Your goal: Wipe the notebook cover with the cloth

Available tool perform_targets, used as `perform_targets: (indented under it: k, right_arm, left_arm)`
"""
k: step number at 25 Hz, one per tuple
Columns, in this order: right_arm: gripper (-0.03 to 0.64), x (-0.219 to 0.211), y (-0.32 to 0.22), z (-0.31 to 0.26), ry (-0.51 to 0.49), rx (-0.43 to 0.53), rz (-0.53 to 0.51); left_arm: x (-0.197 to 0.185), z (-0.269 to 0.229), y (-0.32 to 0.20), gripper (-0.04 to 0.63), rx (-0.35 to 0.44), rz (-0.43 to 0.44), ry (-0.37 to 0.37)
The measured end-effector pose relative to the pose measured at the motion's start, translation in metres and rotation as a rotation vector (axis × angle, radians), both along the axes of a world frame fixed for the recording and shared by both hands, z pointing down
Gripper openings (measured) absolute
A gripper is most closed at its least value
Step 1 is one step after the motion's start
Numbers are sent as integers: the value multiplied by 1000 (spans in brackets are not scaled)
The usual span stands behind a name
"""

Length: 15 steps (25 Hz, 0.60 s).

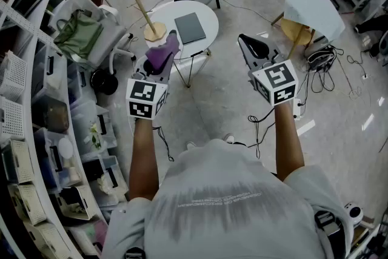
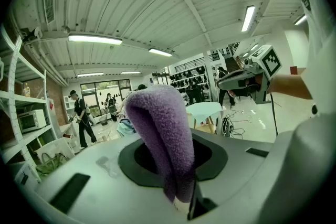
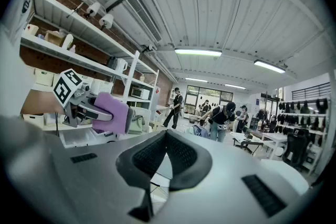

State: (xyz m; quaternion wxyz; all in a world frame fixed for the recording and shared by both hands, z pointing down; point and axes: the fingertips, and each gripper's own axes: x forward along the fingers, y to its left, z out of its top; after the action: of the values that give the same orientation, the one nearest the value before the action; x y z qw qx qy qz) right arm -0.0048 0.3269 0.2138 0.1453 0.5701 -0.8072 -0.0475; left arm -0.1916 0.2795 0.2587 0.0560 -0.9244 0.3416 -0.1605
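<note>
Head view only: the notebook (image 1: 190, 27), dark grey and closed, lies flat on a round white table (image 1: 212, 20) near a wooden stand (image 1: 149, 22). Neither gripper view catches it; both look out at ceiling and room. Left gripper (image 1: 170, 44): its own view shows the jaws clamped on a purple cloth (image 2: 160, 134), which stands up between them in a fold. Right gripper (image 3: 165, 137): its own view shows the pads together at the tips, nothing between them, with the cloth-bearing gripper at left. Shelving (image 1: 24, 15) along the head view's left edge carries white slotted baskets (image 1: 11, 68) and clear bins (image 1: 91, 130); their contents are too small to identify.
</note>
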Motion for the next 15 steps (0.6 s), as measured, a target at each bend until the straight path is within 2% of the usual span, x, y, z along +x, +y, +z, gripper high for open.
perform_targets:
  k: [7, 15]
  right_arm:
    - [2, 27, -1, 1, -116, 12, -23]
    - [2, 62, 2, 13, -164, -11, -104]
  left_arm:
    - [22, 6, 3, 81, -12, -22, -24]
    - [58, 16, 11, 81, -23, -73, -43]
